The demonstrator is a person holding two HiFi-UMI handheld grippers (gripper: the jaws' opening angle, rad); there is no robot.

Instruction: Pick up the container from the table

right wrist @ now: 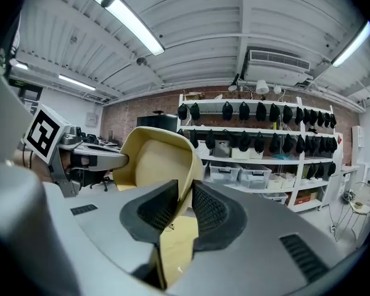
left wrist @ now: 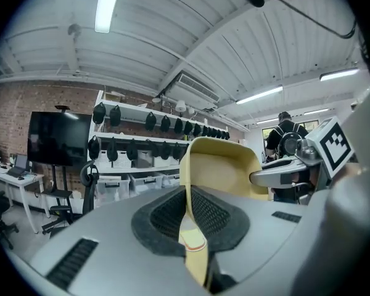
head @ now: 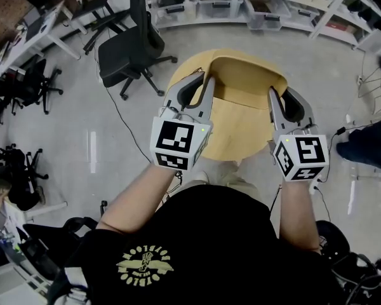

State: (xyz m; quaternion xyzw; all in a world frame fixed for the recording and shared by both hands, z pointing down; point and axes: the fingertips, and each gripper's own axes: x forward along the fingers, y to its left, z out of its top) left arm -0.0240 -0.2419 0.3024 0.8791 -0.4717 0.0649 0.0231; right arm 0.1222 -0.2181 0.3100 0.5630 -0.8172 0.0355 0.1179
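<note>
The container is a pale yellow tub with rounded walls, held up over the round wooden table. My left gripper is shut on its left wall. My right gripper is shut on its right wall. In the left gripper view the dark pads of the left gripper pinch the thin yellow container wall, and the right gripper shows beyond it. The right gripper view shows the right gripper clamping the other wall of the container, with the left gripper across.
A black office chair stands on the floor left of the table. Shelves with plastic bins run along the back. A cable trails over the floor, and another person's leg is at the right.
</note>
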